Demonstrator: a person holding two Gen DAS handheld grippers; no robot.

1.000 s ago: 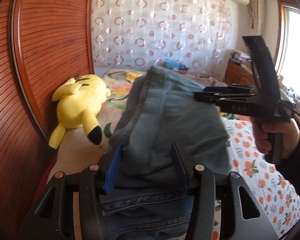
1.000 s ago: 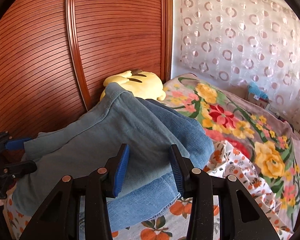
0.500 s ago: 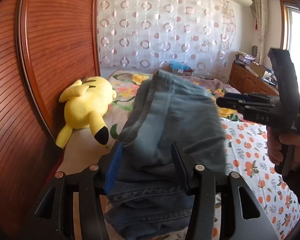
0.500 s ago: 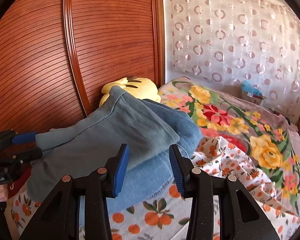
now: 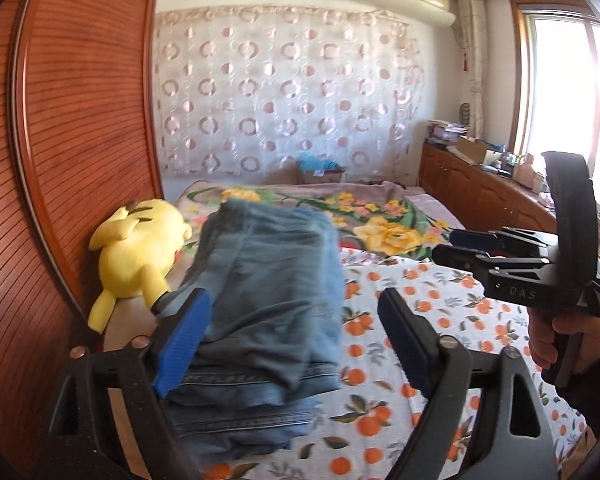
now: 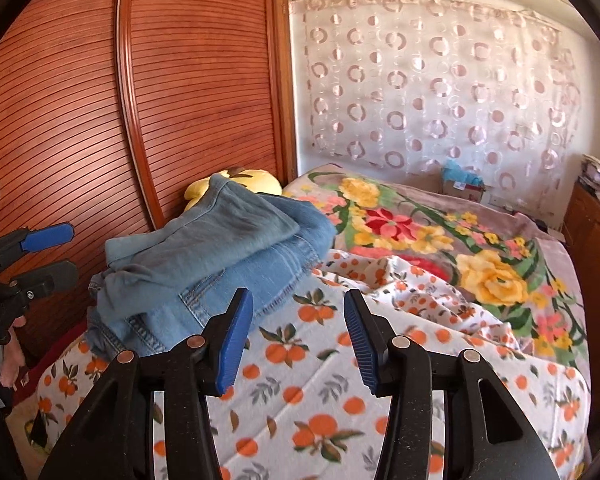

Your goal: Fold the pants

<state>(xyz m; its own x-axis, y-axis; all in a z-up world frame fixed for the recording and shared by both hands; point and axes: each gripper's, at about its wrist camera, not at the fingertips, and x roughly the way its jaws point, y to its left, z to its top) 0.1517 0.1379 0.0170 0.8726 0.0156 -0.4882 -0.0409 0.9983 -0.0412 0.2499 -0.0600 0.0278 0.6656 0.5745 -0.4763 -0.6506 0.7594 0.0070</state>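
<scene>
One pair of pants (image 5: 260,296), folded on your bed (image 6: 380,408).
Long axis points toward the curtain (image 5: 284,96) (both tongs just opened: left tongs (image 5: 292,340) wide, right tongs (image 6: 298,344) narrower, empty).

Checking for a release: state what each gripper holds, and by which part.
Nothing is held. The left gripper, its jaws just opened wide, straddles the near edge of the jeans without pressing. The right gripper, also just opening, stands clear over the sheet.

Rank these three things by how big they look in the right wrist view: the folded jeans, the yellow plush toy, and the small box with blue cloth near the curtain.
1. folded jeans
2 and 3. yellow plush toy and small box: they look alike. The jeans hide most of the toy, and the box is farther away, so I do not rank them.
</scene>
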